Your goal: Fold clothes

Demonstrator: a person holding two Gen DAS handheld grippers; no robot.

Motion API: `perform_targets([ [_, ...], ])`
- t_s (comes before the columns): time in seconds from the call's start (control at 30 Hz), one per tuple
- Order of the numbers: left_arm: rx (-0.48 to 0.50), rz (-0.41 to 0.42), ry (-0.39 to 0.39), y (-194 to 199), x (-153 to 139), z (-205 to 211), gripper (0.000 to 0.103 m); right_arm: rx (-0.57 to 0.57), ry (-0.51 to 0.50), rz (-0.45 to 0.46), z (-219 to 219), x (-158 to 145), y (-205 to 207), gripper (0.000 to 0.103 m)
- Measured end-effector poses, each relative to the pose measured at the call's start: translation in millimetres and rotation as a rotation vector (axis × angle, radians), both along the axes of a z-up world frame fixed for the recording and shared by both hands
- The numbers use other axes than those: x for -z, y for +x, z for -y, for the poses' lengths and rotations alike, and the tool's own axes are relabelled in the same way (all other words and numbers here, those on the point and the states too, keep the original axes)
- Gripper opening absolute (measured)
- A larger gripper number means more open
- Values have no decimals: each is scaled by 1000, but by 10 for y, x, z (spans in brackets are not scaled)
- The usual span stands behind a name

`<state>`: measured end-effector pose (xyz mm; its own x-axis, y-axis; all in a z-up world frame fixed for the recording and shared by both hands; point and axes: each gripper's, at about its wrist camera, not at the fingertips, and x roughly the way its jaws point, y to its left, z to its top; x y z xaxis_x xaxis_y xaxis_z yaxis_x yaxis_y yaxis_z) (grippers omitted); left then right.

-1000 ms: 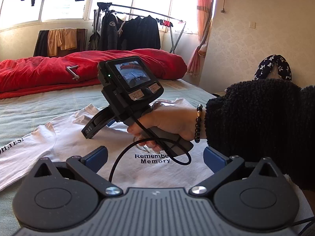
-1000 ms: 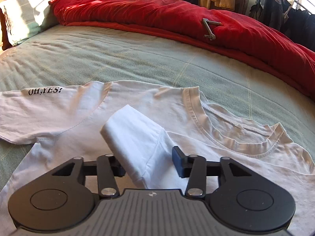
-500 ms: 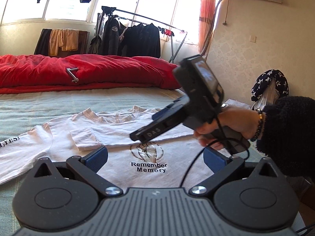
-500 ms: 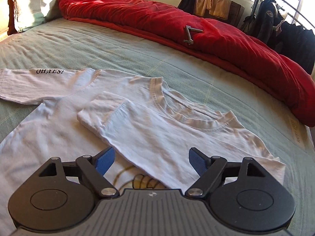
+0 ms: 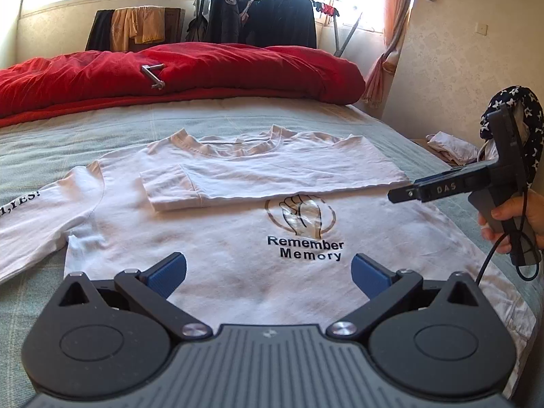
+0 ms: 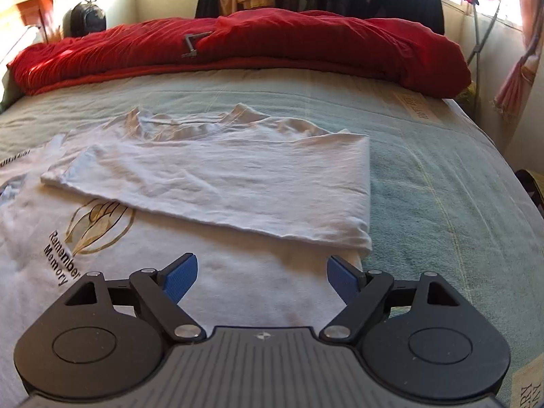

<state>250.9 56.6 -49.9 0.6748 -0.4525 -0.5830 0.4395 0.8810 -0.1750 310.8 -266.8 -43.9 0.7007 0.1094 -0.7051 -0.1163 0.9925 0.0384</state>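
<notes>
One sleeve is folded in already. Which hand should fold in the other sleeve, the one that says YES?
Probably the left. The YES sleeve lies spread out beside the open left tongs, while the open right tongs sit at the T-shirt's already folded side.

A T-shirt (image 5: 238, 238) is lying flat on the bed (image 5: 102, 125), its collar toward the quilt (image 5: 204, 68) that is stretching across the bed's far side, and one sleeve (image 5: 258, 176) is lying folded over its chest. A metal crank (image 5: 153, 74) is resting on the quilt, with a clothes rack (image 5: 272, 17) standing behind. The left claw (image 5: 268, 272) is hanging over the shirt's lower part, the right claw (image 6: 261, 277) over its side edge.
</notes>
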Motion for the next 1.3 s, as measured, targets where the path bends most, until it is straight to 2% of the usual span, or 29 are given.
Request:
perform_targets([
  [0.03, -1, -7, 5, 18, 27, 4, 102, 17, 12, 4, 59, 3, 23, 87],
  [0.17, -24, -51, 24, 122, 170, 11, 102, 48, -65, 43, 166, 86, 8, 87],
  [0.27, -42, -82, 37, 200, 291, 17, 102, 55, -95, 52, 209, 215, -49, 93],
  [0.43, -39, -41, 76, 174, 358, 71, 102, 79, 44, 72, 375, 368, -135, 103],
  [0.67, -63, -22, 139, 152, 380, 179, 102, 26, 120, 105, 456, 400, -223, 103],
  [0.77, -103, -47, 176, 183, 333, 272, 102, 22, 211, 118, 580, 399, -246, 103],
  [0.9, -169, -144, 211, 350, 137, 485, 102, -8, 359, 163, 767, 364, -367, 103],
  [0.97, -122, -151, 167, 473, -27, 691, 102, -42, 390, 188, 801, 298, -452, 103],
  [1.1, 7, -158, 32, 845, -318, 1319, 102, -170, 368, 271, 755, 201, -663, 103],
  [1.23, 132, -142, -70, 1231, -481, 2023, 102, -234, 357, 250, 698, 231, -694, 103],
  [1.3, 167, -171, -150, 1479, -473, 2307, 102, -233, 368, 231, 714, 254, -673, 103],
])
